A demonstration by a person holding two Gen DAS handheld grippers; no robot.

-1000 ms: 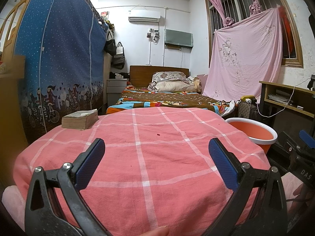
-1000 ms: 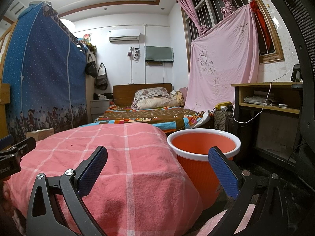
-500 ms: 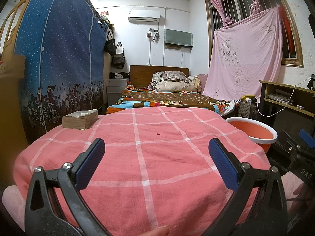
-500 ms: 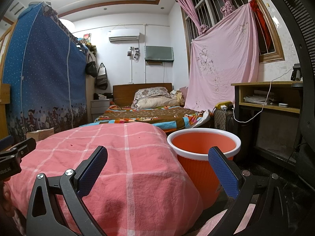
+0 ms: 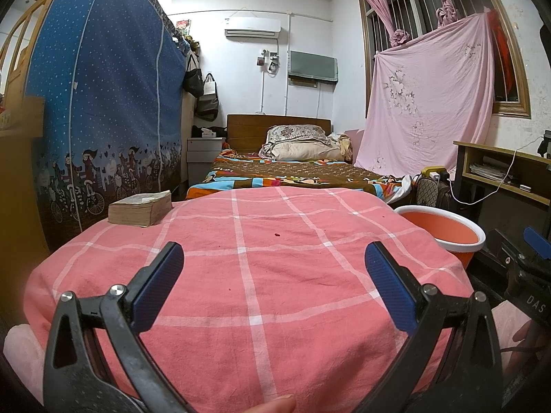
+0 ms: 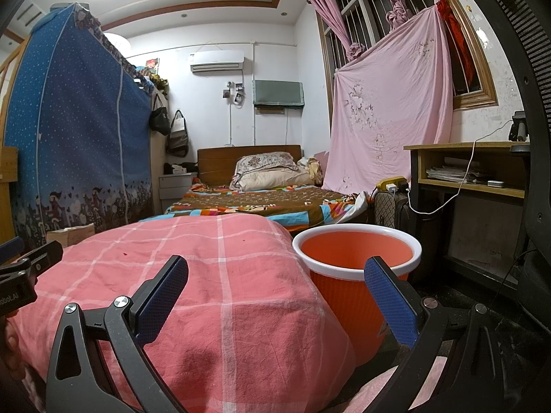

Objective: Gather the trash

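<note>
- Nearest, left gripper [image 5: 273, 275]: held level and low over the near edge of the pink checked cloth [image 5: 261, 268], pointing straight across it; blue-padded fingers [image 5: 156, 287] spread wide with nothing between them. A fingertip [image 5: 275, 404] shows at the bottom edge of the left wrist view.
- Right gripper [image 6: 275, 290]: likewise level, aimed at the cloth's right-hand corner; fingers [image 6: 391, 303] spread wide and empty. The right finger overlaps the near wall of the bucket in the picture; contact cannot be told.
- Each gripper appears at the margin of the other's view: the right one at the far right of the left wrist view, with part of a hand [image 5: 528, 335] below it.
- Pink checked cloth: drapes a raised surface, white grid lines, lightly wrinkled; a few small dark red specks [image 5: 276, 234] lie on it, too small to identify.
- Orange bucket [image 6: 358, 258]: white rim, empty inside, standing on the floor just beside the cloth's right edge.
- Thick worn book [image 5: 139, 208]: lying flat at the cloth's far left corner.
- Beyond: bed [image 5: 292, 172] with patchwork cover and pillows; blue dotted fabric wardrobe [image 5: 103, 103] to the left; wooden desk [image 6: 471, 168] with a white cable to the right.
- Farthest: pink sheet [image 5: 430, 96] hung over the window; air conditioner [image 5: 252, 29] high on the back wall.
</note>
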